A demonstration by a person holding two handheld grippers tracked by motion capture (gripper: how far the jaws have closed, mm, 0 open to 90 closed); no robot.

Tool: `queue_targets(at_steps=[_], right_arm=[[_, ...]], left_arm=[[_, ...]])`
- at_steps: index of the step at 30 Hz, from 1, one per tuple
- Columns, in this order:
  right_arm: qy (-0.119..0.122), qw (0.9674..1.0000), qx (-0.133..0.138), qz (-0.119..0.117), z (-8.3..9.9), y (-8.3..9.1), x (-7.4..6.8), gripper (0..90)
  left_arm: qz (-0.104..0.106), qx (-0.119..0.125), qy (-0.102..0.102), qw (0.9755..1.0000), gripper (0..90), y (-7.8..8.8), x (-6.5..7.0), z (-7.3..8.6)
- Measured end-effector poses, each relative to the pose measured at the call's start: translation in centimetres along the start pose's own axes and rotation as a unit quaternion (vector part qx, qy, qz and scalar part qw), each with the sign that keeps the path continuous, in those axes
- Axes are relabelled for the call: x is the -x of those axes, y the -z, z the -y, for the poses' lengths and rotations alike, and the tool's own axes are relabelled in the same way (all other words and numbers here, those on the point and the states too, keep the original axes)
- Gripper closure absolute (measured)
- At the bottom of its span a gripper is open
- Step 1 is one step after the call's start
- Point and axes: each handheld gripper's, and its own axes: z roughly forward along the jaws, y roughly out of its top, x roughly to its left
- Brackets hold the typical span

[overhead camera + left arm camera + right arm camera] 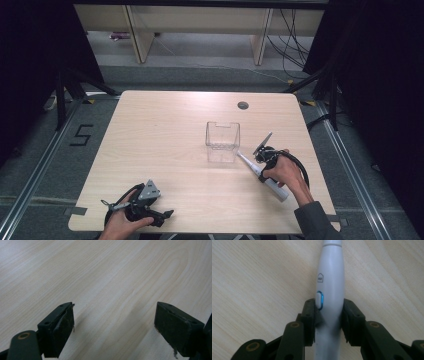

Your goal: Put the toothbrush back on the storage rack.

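Right gripper (pixel 329 322) is clamped on an electric toothbrush (pixel 330 290): both pads press the white handle's sides, just below the blue-ringed button. In the high view the toothbrush (pixel 262 176) lies slanted on the table (pixel 165 130) at front right, head end pointing toward a clear plastic box (pixel 222 141) & stopping just short of its near right corner, fat end toward the table's front edge. The right hand (pixel 285 172) wraps the right gripper (pixel 263 170) over the handle's middle; cable loops round the wrist. The box stands upright, roughly center-right on the table, w/ nothing visible inside. Left gripper (pixel 113 327) is wide open, nothing btwn the pads, bare wood under it. In the high view the left gripper (pixel 167 214) rests at front left in the left hand (pixel 122 225), well apart from the toothbrush & box.
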Motion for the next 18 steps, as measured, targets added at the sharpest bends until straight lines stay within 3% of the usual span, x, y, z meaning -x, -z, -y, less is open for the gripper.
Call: queue_targets(at_steps=[4, 6, 7, 9, 10, 12, 13, 16, 17, 18], right_arm=[[0.011, 0.9999, -0.004, 0.000, -0.21, -0.07, 0.19, 66.1], [-0.002, 0.9999, -0.012, 0.000, -0.28, 0.00, -0.01, 66.2], [0.014, 0.9999, -0.007, 0.000, -0.32, -0.10, 0.19, 66.2], [0.020, 0.9998, -0.005, 0.000, -0.35, -0.13, 0.32, 66.2], [0.008, 0.9999, -0.009, -0.003, -0.39, -0.04, 0.24, 66.2], [0.021, 0.9997, -0.004, -0.007, -0.33, -0.15, 0.53, 66.3], [0.001, 0.9999, -0.008, -0.009, -0.22, -0.12, 0.33, 66.3], [-0.006, 0.9999, 0.003, -0.008, 0.08, 0.20, 0.44, 66.3], [0.003, 0.9999, 0.012, -0.009, 0.32, 0.31, 0.83, 66.4], [-0.009, 0.9998, 0.012, -0.010, 0.47, 0.62, 0.92, 66.4]], left_arm=[[0.005, 0.000, -0.001, 1.0000, 15.6, 0.01, 0.05, 0.00], [0.004, 0.001, 0.001, 1.0000, 15.6, 0.00, 0.05, -0.01], [0.000, 0.001, 0.002, 1.0000, 15.6, -0.03, 0.02, 0.00], [0.000, 0.000, 0.001, 1.0000, 15.6, -0.02, 0.01, 0.01], [0.001, 0.001, 0.001, 1.0000, 15.6, 0.00, 0.03, 0.01], [0.004, 0.001, 0.000, 1.0000, 15.6, 0.02, 0.05, 0.00], [0.004, 0.001, 0.001, 1.0000, 15.6, 0.03, 0.05, -0.01], [0.000, 0.001, 0.002, 1.0000, 15.6, -0.01, 0.01, 0.01], [0.001, 0.001, 0.002, 1.0000, 15.6, -0.02, 0.02, 0.01], [0.003, 0.001, 0.001, 1.0000, 15.6, 0.00, 0.04, 0.00]])
